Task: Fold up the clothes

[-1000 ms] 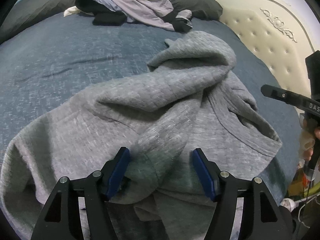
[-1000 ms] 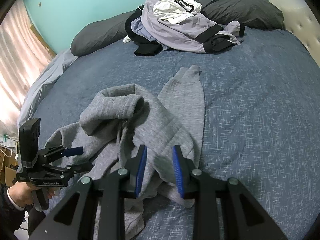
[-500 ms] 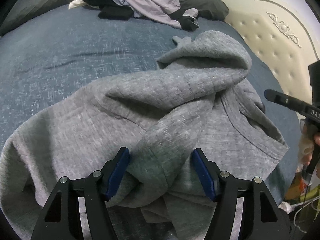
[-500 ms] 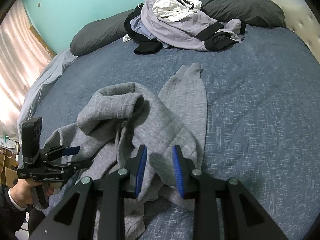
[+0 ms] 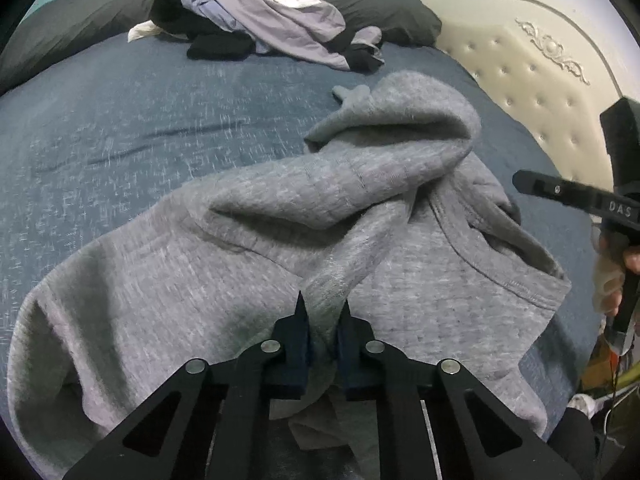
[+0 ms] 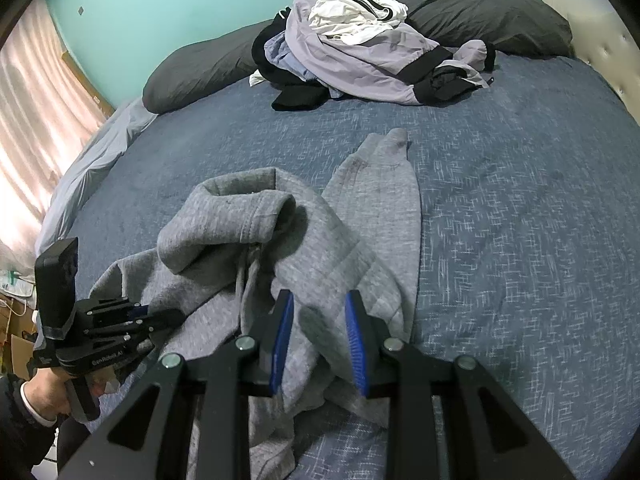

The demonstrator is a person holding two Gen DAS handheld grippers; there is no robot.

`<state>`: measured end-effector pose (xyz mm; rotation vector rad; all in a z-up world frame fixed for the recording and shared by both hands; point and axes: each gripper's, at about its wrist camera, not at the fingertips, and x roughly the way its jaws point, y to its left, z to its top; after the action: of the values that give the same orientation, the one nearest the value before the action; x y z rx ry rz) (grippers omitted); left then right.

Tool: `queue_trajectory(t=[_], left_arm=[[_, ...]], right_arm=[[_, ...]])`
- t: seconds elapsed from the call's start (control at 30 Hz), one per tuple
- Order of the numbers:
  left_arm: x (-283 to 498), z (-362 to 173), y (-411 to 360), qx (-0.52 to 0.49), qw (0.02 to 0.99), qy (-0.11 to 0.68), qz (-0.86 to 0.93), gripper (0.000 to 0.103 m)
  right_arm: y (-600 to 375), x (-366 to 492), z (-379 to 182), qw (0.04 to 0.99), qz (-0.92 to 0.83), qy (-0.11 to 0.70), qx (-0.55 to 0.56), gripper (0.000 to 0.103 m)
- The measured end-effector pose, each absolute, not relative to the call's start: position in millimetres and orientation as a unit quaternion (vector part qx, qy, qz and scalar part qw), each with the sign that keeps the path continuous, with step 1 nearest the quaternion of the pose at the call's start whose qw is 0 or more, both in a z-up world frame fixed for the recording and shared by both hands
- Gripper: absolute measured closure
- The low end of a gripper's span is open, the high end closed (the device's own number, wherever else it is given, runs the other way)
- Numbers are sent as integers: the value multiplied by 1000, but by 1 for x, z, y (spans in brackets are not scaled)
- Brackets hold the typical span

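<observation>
Both grippers on grey hoodie [image 5: 248, 264], pre-lift.
L gripper [image 5: 323, 312] jaws just closed, pinching a fabric ridge; R gripper [image 6: 318, 332] part-open w/ cloth between pads, prob. gripped. Hoodie crumpled directly ahead on bed [image 6: 520, 208]—likely to spread flat.

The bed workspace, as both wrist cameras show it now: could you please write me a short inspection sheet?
Surface: blue bedspread, bare to the right of the garment.
Job's things: grey hoodie lies crumpled near the front edge, one sleeve stretched toward the pillows.
Clutter: clothes pile at the far end, leaning on the dark pillows.
Grippers: left gripper has just closed, pinching a ridge of hoodie fabric; right gripper clamps a fold at the hoodie's near edge.
Cables: thin wires beside the bed, at the picture's edge.
Surroundings: teal wall, cream tufted headboard, pink curtain.
</observation>
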<state>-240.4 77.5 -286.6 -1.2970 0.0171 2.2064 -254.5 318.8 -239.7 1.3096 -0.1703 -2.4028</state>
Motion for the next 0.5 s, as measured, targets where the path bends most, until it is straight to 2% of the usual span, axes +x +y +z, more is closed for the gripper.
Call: queue_trajectory(t=[0.27,0.33,0.4,0.5], left_arm=[[-248,-247,42,-446,271,-24,853,94],[-252,-239,34,-438,265,-27,858,95],[-257,-233,25,-433,260,-27,863,95],[-258,-226,14,-428,255,-28,866,95]], right_arm=[[316,-259,-234,211,-857,-61,466,76],[310,-259,-233,219,-856,-56,465,73],[303,-258,-232,228,-855,-55,463,60],[290,-252,-230,249,-849,-41,464,55]])
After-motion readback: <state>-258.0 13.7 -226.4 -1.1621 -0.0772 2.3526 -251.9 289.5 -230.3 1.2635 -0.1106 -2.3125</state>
